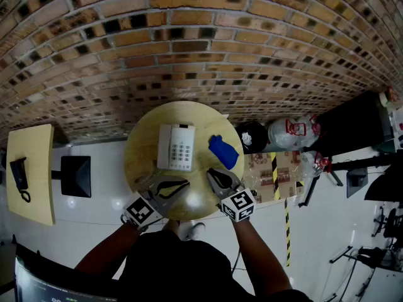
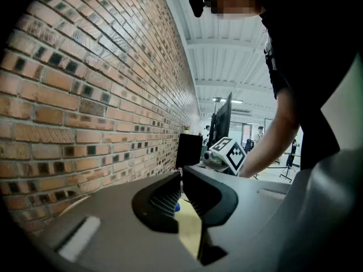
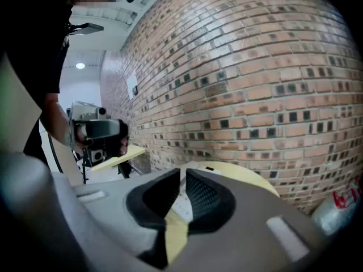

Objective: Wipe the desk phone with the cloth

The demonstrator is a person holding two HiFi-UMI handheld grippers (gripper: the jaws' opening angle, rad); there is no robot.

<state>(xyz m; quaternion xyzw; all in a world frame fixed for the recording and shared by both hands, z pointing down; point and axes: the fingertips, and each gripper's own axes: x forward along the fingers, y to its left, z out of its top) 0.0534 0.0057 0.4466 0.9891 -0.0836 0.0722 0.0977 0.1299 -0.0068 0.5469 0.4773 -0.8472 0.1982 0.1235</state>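
A white desk phone (image 1: 175,147) lies on the round yellow table (image 1: 143,150). To its right lies a crumpled blue cloth (image 1: 223,151), apart from the phone. My left gripper (image 1: 186,183) hovers over the table's near edge below the phone, shut and empty. My right gripper (image 1: 211,173) is just below the cloth, also shut with nothing in it. In the left gripper view the jaws (image 2: 181,175) stand together, and a bit of blue cloth (image 2: 177,207) shows behind them. In the right gripper view the shut gripper (image 3: 182,175) points at the phone (image 3: 180,204).
A brick wall (image 1: 189,43) stands behind the table. At the left are a second yellow table (image 1: 34,187) with a black phone (image 1: 20,176) and a black stool (image 1: 75,176). Plastic bags (image 1: 289,133) and a cardboard box (image 1: 271,175) crowd the floor at the right.
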